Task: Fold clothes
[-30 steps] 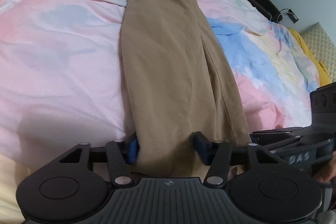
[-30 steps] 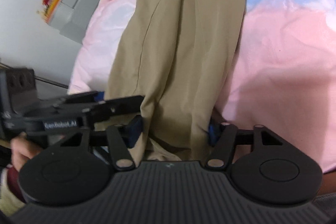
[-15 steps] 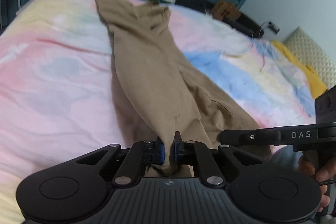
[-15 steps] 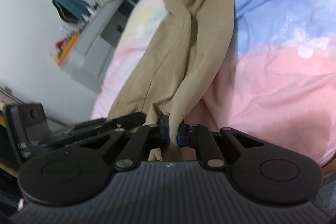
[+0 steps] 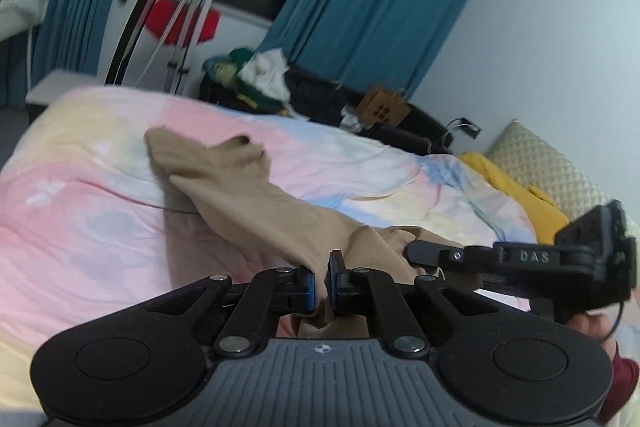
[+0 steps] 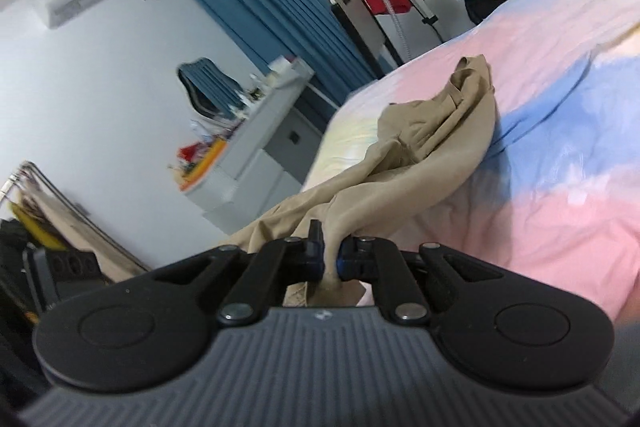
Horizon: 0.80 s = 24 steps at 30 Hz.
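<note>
The left gripper (image 5: pixel 321 281) has its jaws pinched narrow on a bunched edge of the tan garment (image 5: pixel 256 203), the cloth squeezed between the blue pads. The right gripper (image 6: pixel 329 255) grips another bunch of the same garment (image 6: pixel 432 151) in the same way, just beside the left one. Beyond both jaws the cloth slopes down and away, its far end resting on the pastel bedsheet (image 5: pixel 80 211).
</note>
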Available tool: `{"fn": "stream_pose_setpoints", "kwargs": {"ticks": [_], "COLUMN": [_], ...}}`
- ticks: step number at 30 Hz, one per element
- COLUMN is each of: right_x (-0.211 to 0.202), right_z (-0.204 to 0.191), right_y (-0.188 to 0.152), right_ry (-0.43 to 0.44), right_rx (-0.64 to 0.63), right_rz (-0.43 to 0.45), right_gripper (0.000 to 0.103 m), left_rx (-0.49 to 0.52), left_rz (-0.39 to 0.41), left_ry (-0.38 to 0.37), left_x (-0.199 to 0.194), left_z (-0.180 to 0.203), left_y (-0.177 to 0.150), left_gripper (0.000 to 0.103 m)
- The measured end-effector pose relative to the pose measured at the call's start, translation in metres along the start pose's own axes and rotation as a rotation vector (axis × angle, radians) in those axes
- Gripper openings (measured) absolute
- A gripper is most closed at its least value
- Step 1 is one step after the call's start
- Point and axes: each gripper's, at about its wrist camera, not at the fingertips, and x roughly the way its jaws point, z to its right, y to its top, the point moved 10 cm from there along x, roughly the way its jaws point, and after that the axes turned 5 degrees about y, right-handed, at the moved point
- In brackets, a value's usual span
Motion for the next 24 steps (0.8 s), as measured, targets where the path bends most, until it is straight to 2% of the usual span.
{"fn": "stream_pose_setpoints", "kwargs": {"ticks": [5,8,11,15,20,24], "right_x": [-0.033,-0.031,-0.020,0.008,0.051,0.087], "right_z": [-0.001,0.005,0.004,0.006,0.027,0.053], "right_y": [-0.042,-0.048,-0.034,0.000,0.043,0.074], "right_ry": [0.035,0.039,0.031,0.016,-0.032,-0.078], "right_rx": [0.040,0.060,0.032,-0.018,-0.046,-0.040], "right_rz": [-0.005,-0.009,0.006,0.023,0.040,0.045], "right_gripper": [0.009,0.009,0.009,0.009,0.009,0.009], "left_rx": [0.019,0.014,0.024,0.087,0.153,0.161], "left_rz": [-0.003,-0.004,0.015,0.063,0.091,0.073], "left_ry": [-0.003,-0.003,0.003,0.076,0.143,0.190], "left_x": [-0.027,-0.025,-0.019,0.006,0.055,0.109], "left_z": [0.017,0.015,0.010,0.001,-0.011,-0.034], "left_y": [-0.057,-0.064,-0.049,-0.011,0.035,0.066], "left_gripper": [0.007,0.007,0.007,0.008,0.008,0.009]}}
